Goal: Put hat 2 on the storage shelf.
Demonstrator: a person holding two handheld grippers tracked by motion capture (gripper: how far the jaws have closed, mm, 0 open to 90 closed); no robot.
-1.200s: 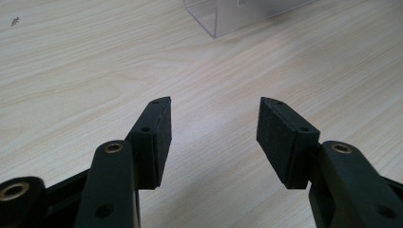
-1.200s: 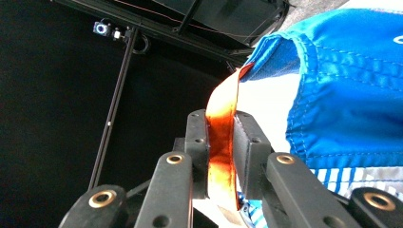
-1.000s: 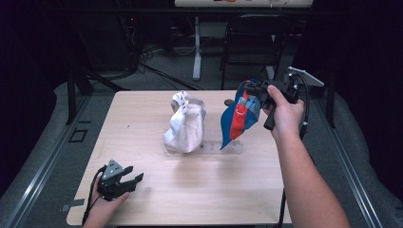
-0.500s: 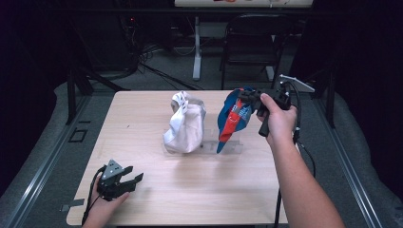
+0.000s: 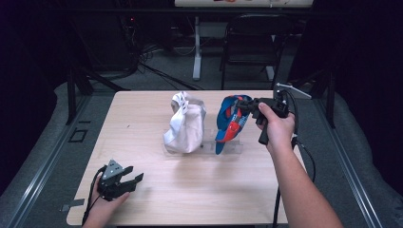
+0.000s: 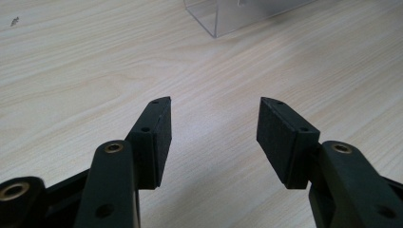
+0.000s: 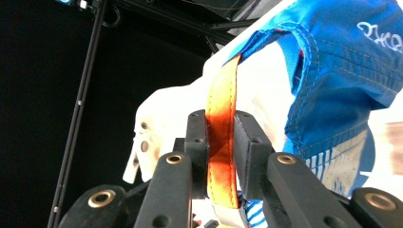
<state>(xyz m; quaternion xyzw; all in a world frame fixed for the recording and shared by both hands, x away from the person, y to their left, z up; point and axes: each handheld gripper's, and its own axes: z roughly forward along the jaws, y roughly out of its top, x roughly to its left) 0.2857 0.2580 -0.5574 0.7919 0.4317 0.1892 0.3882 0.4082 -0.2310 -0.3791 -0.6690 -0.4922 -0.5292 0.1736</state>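
Blue and red cap [image 5: 230, 124] hangs from my right gripper [image 5: 248, 105] above the clear stand [image 5: 227, 148], beside the white cap [image 5: 184, 126]; it may swing and miss. My left gripper [image 6: 214, 137] rests half-open, empty, on the wooden table [image 6: 71, 61]. Right jaws pinch the orange strap [image 7: 221, 142]; that thin hold could slip.

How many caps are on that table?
2. A white cap stands on the clear stand at mid-table; a blue cap hangs just right of it, its orange strap pinched in the right gripper. None seems hidden.
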